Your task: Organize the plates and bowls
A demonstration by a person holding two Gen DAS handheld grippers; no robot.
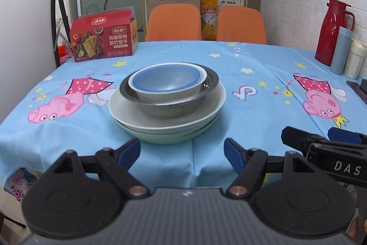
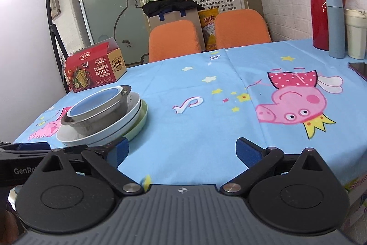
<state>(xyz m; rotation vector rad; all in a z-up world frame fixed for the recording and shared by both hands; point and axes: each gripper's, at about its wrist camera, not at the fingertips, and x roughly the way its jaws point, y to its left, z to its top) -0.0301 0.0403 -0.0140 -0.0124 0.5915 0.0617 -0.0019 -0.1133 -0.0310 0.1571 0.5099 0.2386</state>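
Bowl stack (image 1: 166, 100) ahead of left gripper (image 1: 182, 153) (apart)

Blue cartoon tablecloth (image 1: 229, 88), dishes stacked on it.
Behind-left of the plate stack (image 1: 166, 123) I see the cracker box (image 1: 103, 38); red thermos (image 1: 332, 31) far right.

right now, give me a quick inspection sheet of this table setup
surface: table under a blue cartoon tablecloth, creased at the near edge
job's things: one stack, blue-lined bowl inside a steel bowl, on a white plate, over a pale green plate
clutter: red cracker box far left; red thermos, blue flask and cream cup far right; a dark flat thing at the right edge
tongs: left tongs open, empty, short of the stack; right tongs open, empty, beside it
cables: nothing seen
surroundings: two orange chairs, posters, white brick wall
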